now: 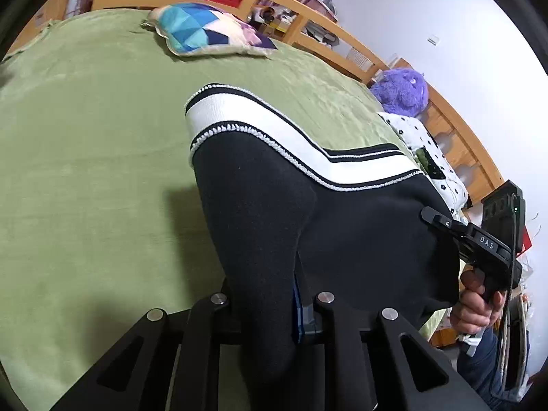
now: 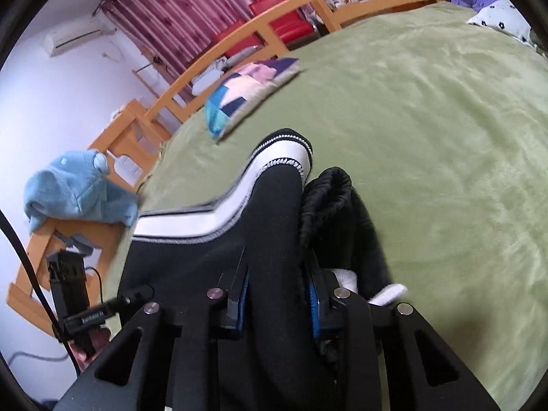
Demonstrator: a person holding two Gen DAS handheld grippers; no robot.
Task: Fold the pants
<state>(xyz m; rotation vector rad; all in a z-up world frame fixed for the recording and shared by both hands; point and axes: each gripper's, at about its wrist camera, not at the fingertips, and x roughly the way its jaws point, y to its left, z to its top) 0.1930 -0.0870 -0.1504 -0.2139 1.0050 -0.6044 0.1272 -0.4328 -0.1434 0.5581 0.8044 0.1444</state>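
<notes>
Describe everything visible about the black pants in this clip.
The pants are black, knit-looking fabric with a broad white stripe edged in black-and-white stitching. They hang bunched and lifted over the green blanket, pinched by the left claw and the right claw, both shut on the cloth. A gathered waistband shows beside the right claw.

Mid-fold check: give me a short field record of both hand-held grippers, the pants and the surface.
left hand-held gripper: shut on pants
right hand-held gripper: shut on pants
pants: black, white striped band, lifted at the gripped near edge, far end draped on the blanket
surface: green blanket on a wooden-framed bed
nearby: patchwork pillow, purple plush toy, both apart from the pants
fold state: cannot tell
</notes>
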